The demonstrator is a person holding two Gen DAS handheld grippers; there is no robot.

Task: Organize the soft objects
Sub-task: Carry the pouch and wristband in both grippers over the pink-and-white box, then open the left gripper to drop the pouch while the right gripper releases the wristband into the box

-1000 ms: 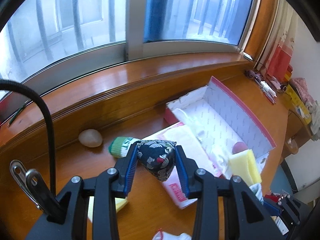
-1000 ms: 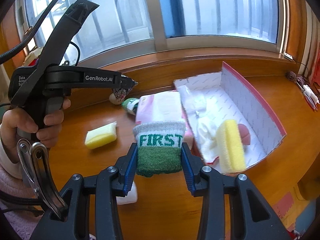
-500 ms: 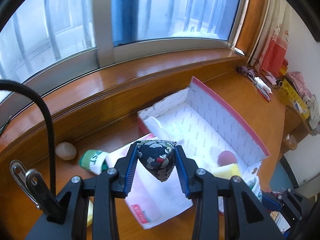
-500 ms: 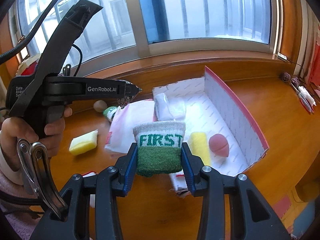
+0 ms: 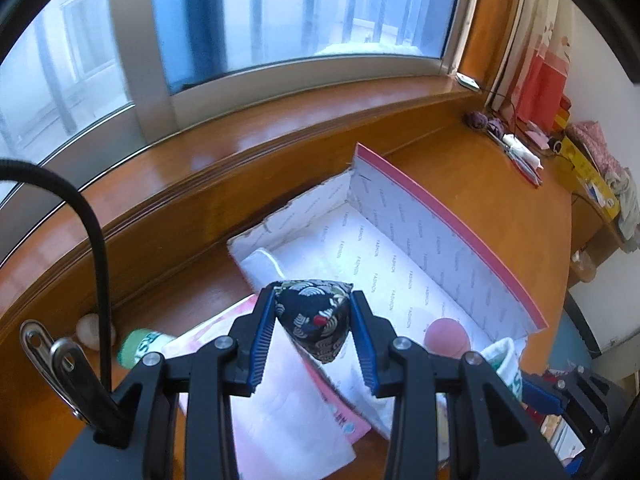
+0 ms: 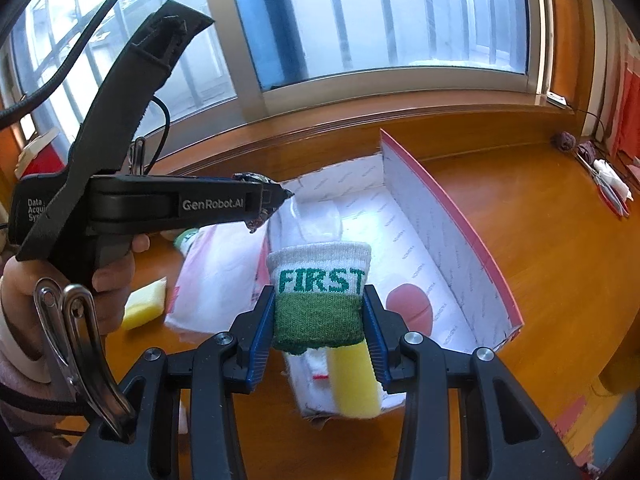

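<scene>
My left gripper (image 5: 314, 322) is shut on a dark patterned bean bag (image 5: 316, 320), held above the near left corner of the open white box (image 5: 404, 276) with pink edges. In the right wrist view my right gripper (image 6: 319, 322) is shut on a green and white wristband (image 6: 320, 300) marked FIRST, over the box's front end (image 6: 432, 268). The left gripper (image 6: 276, 200) shows there from the side, a hand on its handle. Inside the box lie a pink ball (image 6: 410, 308), a yellow sponge (image 6: 356, 380) and white cloth (image 6: 308, 220).
A pink and white packet (image 5: 288, 396) lies left of the box, with a second green wristband (image 5: 140, 350) and a pale stone (image 5: 90, 330) beyond it. Another yellow sponge (image 6: 144, 306) sits on the wooden desk (image 6: 560, 260). A window sill runs behind; clutter lines the far right.
Both grippers have moved to the right with their loads, from over the packet and desk to over the box. The box now sits nearer the centre of both views.
</scene>
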